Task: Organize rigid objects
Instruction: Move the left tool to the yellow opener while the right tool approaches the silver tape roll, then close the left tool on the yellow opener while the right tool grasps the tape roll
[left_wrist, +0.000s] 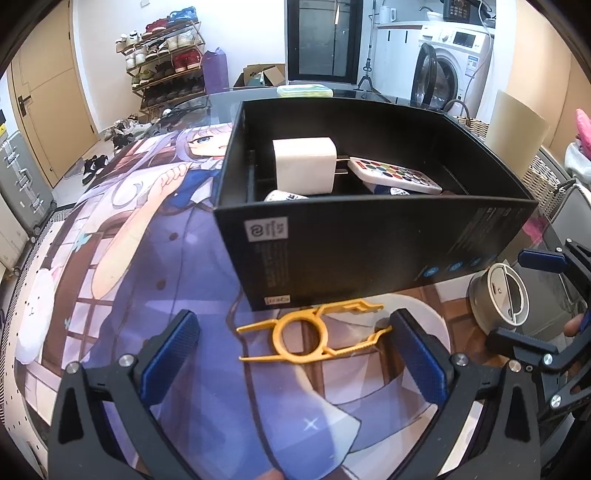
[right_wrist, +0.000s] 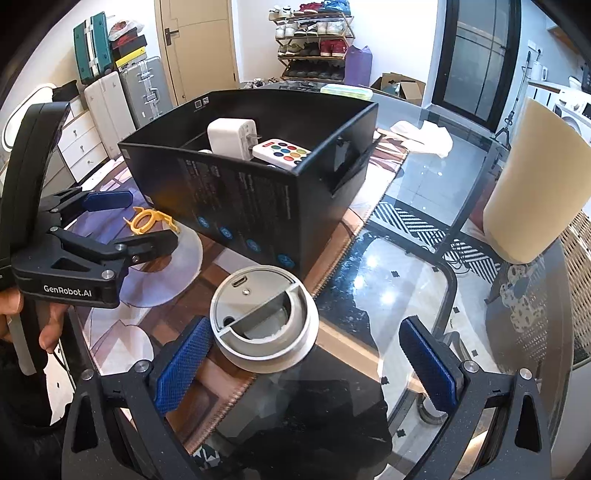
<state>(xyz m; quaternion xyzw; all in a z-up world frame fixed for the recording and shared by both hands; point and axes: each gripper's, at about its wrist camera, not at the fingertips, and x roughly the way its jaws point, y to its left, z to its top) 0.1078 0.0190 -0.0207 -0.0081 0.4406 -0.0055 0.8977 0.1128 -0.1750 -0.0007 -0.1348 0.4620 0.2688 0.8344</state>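
Observation:
A black box (left_wrist: 369, 236) (right_wrist: 258, 206) stands on the printed mat. Inside it lie a white charger (left_wrist: 304, 164) (right_wrist: 231, 140) and a white remote with coloured buttons (left_wrist: 395, 173) (right_wrist: 282, 150). A yellow plastic ring tool (left_wrist: 314, 332) (right_wrist: 147, 220) lies flat on the mat in front of the box, between the fingers of my open left gripper (left_wrist: 295, 350) (right_wrist: 136, 221). A round silver device (right_wrist: 264, 319) (left_wrist: 500, 297) sits at the mat's edge. My open right gripper (right_wrist: 306, 354) has it beside the left pad (right_wrist: 181, 365), with a wide gap to the right pad.
The glass table (right_wrist: 424, 192) extends right of the mat (left_wrist: 147, 295). A cream lamp shade (right_wrist: 535, 184) (left_wrist: 515, 138) stands at right. A white cloth (right_wrist: 424, 136) and a green case (left_wrist: 303, 90) lie behind the box. A hand (right_wrist: 22, 317) holds the left gripper.

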